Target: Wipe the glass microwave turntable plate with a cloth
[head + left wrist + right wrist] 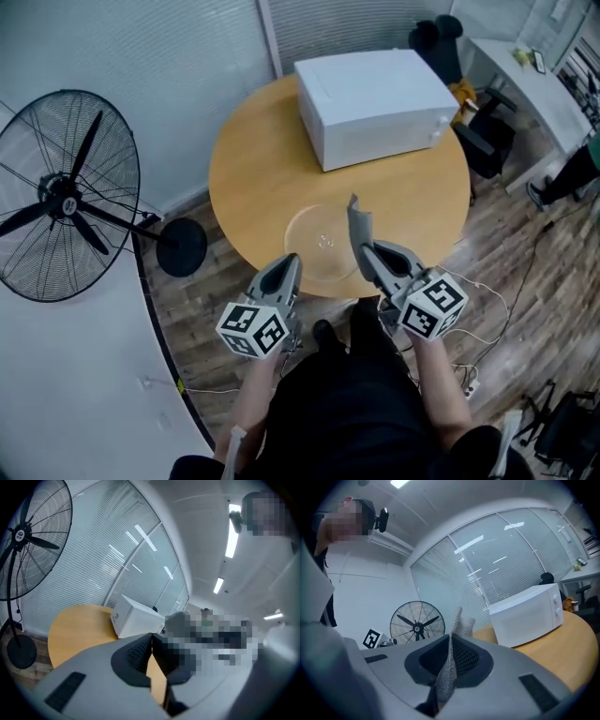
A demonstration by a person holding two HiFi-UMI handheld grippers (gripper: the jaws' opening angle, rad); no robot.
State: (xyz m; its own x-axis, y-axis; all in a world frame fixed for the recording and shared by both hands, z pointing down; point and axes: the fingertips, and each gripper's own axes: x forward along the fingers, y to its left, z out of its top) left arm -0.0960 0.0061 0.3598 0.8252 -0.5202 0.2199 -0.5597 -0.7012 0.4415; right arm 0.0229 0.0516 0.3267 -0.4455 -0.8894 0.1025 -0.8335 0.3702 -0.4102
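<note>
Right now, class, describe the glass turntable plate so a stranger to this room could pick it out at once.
Find the round wooden table with the white microwave at its far side. In front of the microwave, near the table's front edge, lies the glass turntable plate. It is the only flat, see-through disc: the wood shows through it, unlike the boxy microwave or the grey cloth.

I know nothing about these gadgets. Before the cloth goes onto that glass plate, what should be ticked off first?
1. Cloth pinched between the right gripper jaws: ok.
2. Left gripper jaws together, nothing between them: ok.
3. Glass plate lying flat on the table: ok.
4. Plate fully on the table, though near its front edge: ok.
5. Microwave standing apart from the plate: ok.
6. Cloth clean or damp: cannot tell.
</note>
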